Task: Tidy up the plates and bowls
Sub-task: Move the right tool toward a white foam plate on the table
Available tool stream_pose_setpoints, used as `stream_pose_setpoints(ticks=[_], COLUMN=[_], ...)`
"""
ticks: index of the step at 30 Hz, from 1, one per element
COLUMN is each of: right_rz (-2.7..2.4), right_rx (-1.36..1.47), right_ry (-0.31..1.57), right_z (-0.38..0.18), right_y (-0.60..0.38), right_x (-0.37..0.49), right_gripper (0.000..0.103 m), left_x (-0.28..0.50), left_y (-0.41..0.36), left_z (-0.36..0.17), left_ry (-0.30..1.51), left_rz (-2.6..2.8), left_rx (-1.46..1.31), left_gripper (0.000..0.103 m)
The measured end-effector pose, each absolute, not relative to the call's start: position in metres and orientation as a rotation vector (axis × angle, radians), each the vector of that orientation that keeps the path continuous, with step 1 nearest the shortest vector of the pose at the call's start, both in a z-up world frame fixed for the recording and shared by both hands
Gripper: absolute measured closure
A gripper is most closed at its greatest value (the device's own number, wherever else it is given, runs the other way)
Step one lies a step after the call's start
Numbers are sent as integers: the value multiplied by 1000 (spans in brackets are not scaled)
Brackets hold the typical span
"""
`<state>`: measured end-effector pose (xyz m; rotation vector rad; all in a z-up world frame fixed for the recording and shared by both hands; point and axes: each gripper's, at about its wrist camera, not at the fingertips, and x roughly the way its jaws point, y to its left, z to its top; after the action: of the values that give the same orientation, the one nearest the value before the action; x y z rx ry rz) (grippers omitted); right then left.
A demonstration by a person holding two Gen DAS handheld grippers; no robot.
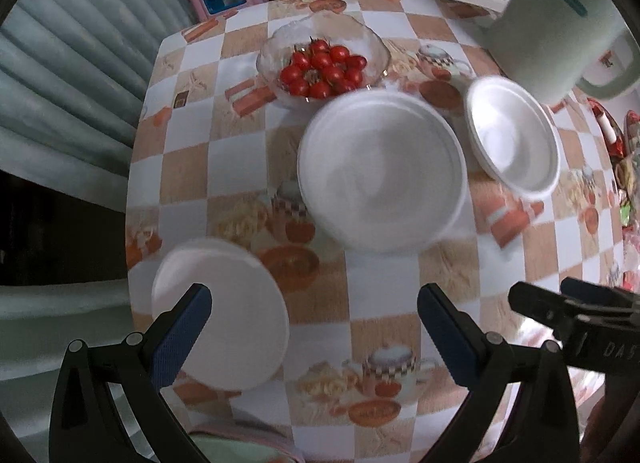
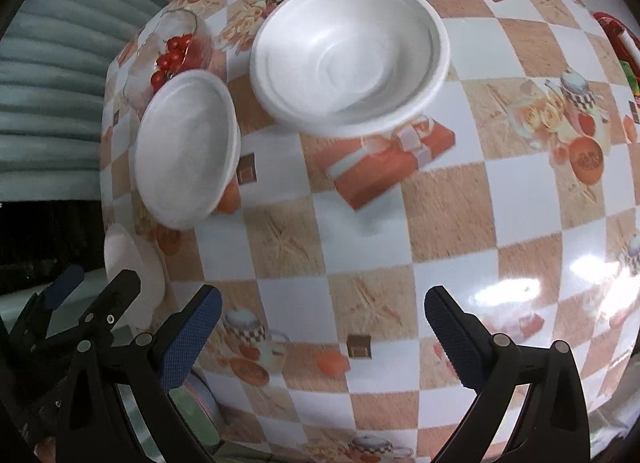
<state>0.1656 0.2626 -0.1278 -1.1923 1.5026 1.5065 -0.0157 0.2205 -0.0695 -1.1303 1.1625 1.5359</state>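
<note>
In the left wrist view a large white foam plate [image 1: 382,171] sits mid-table, a white foam bowl [image 1: 514,135] to its right, and a smaller white plate [image 1: 224,319] near the front left corner. My left gripper [image 1: 314,327] is open and empty above the front of the table, its left finger over the smaller plate. In the right wrist view the bowl [image 2: 350,51] lies ahead, the large plate [image 2: 186,151] to its left, the small plate [image 2: 136,271] at the left edge. My right gripper [image 2: 322,331] is open and empty.
A glass bowl of cherry tomatoes [image 1: 324,63] stands at the back of the checkered table [image 1: 384,351]. A pale green kettle [image 1: 564,19] stands at the back right. The table's left edge drops off beside a corrugated wall [image 1: 72,75]. The right gripper shows in the left view [image 1: 576,315].
</note>
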Motion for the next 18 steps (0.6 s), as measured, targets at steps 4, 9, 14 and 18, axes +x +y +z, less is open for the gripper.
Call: stream_pose_setpoints(ticks=[4, 9, 14, 18], right_rz=[1506, 1468, 1443, 1422], right_rx=[-1130, -1073, -1063, -1097], right_ry=[1548, 1609, 1621, 1548], right_z=[-130, -138, -145, -148], right_y=[277, 288, 296, 296], right_x=[156, 147, 138, 136], right_gripper=[1, 1, 1, 1], left_x=[-26, -44, -50, -55], left_y=[240, 267, 285, 292], left_z=[-69, -74, -89, -101], left_ry=[1126, 1096, 1099, 1123], left_rz=[1541, 1549, 1535, 1530], left_rx=[-1131, -1143, -1145, -1138], left_gripper=[0, 0, 0, 0])
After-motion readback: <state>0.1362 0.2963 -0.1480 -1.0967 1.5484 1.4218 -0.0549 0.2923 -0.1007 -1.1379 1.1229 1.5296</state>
